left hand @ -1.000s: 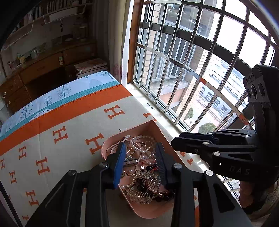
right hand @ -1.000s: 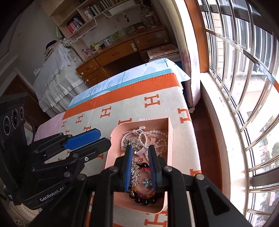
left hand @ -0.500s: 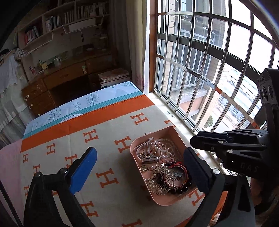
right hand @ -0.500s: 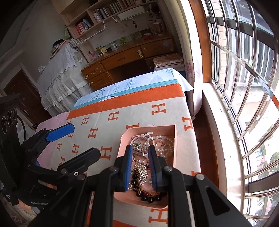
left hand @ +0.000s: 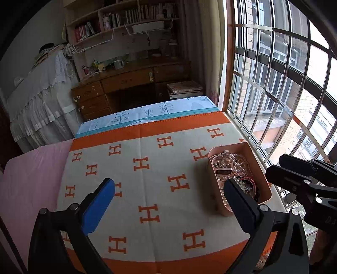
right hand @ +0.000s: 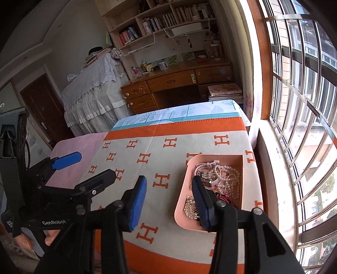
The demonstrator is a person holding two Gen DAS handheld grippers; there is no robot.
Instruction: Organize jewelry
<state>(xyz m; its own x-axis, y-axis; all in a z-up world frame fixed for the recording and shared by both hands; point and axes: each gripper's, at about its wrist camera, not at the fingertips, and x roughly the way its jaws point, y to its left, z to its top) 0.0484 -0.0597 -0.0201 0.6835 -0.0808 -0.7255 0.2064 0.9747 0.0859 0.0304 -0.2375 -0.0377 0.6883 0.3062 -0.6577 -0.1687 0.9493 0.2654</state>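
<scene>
A pink tray (right hand: 219, 157) with a raised rim sits on the H-patterned blanket (right hand: 168, 166) near its window-side edge, filled with a loose heap of jewelry. In the heap are a strand of pale pearl beads (right hand: 230, 179), a small watch with a light strap (left hand: 223, 170), a sparkly rhinestone comb (right hand: 189, 207) and a red bangle (left hand: 251, 183) among dark beads; the pieces are tangled and the smaller ones cannot be told apart. The near end of the tray is covered by gripper fingers in both views. The left gripper (left hand: 168, 202) hangs above the bare blanket beside the tray, its fingers spread wide and holding nothing. The right gripper (right hand: 168, 199) hangs over the tray's inner side, fingers parted and empty, one above the blanket and one above the jewelry. Beyond the blanket's far edge stand a wooden desk (right hand: 179, 82) and bookshelves (right hand: 164, 19), and a barred window (right hand: 299, 84) runs along the right.
</scene>
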